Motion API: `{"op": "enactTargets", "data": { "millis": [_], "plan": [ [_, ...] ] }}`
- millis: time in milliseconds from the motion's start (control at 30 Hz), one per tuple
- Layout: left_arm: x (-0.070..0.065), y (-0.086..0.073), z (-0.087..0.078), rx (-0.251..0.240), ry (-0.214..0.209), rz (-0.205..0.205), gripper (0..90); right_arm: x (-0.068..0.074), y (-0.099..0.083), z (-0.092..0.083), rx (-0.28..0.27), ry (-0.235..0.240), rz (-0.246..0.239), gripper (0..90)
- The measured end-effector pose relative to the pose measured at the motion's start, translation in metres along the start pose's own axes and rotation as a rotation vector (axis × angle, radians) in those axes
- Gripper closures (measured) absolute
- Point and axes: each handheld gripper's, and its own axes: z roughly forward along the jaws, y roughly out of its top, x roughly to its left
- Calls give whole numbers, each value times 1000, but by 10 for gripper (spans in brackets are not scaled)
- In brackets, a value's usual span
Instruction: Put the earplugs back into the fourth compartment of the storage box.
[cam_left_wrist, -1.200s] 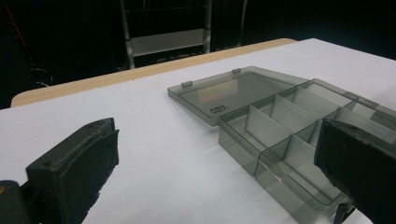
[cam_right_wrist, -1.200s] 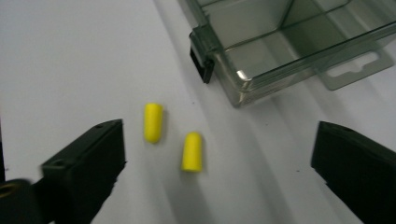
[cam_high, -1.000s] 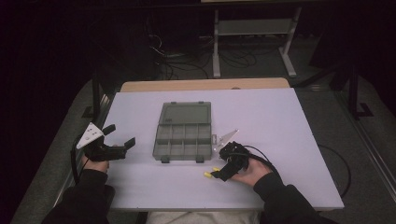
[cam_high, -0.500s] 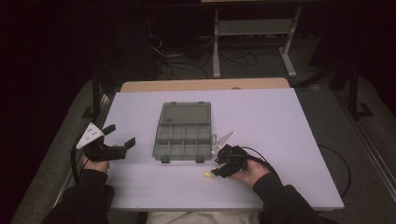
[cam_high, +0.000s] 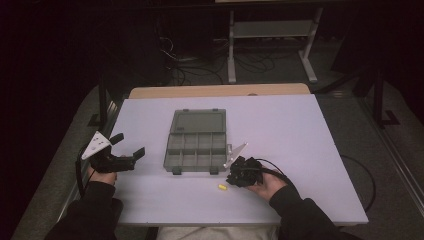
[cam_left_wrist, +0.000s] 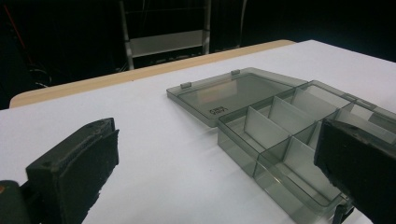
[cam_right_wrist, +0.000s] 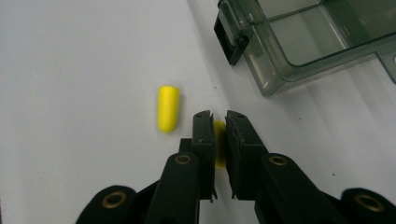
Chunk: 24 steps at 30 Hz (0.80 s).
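The right gripper (cam_right_wrist: 219, 122), its jaws just closing, pinches a light, squashy yellow earplug (cam_right_wrist: 219, 140) mid-length, near the box (cam_right_wrist: 299, 42); gentle pressure should suffice.

The right claw (cam_right_wrist: 218, 122) points steeply down, and its jaws have just been closing; they now stand nearly together, pinching a small yellow piece (cam_right_wrist: 219, 142) between the pads. The right hand (cam_high: 270, 184) cups the claw from behind, its dark sleeve trailing back toward the person. The left claw (cam_high: 129, 145) is held level, its jaws spread wide with nothing between them, the left hand (cam_high: 102, 175) gripping from behind.
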Motion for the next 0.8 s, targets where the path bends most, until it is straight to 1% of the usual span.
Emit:
{"op": "enactTargets", "data": {
  "millis": [200,233,400,500,800],
  "plan": [
    [0,0,0,-3,3,1,0,0,4,-7,-19,10,2,812],
    [0,1,-1,-9,6,3,0,0,5,-11,-29,12,-2,812],
    [0,0,-1,-8,6,2,0,0,10,-23,-51,14,-2,811],
    [0,0,-1,-7,5,2,0,-1,14,-30,-61,9,5,811],
    [0,0,-1,-4,5,4,0,-5,27,-46,-94,-3,0,811]
  ]
}}
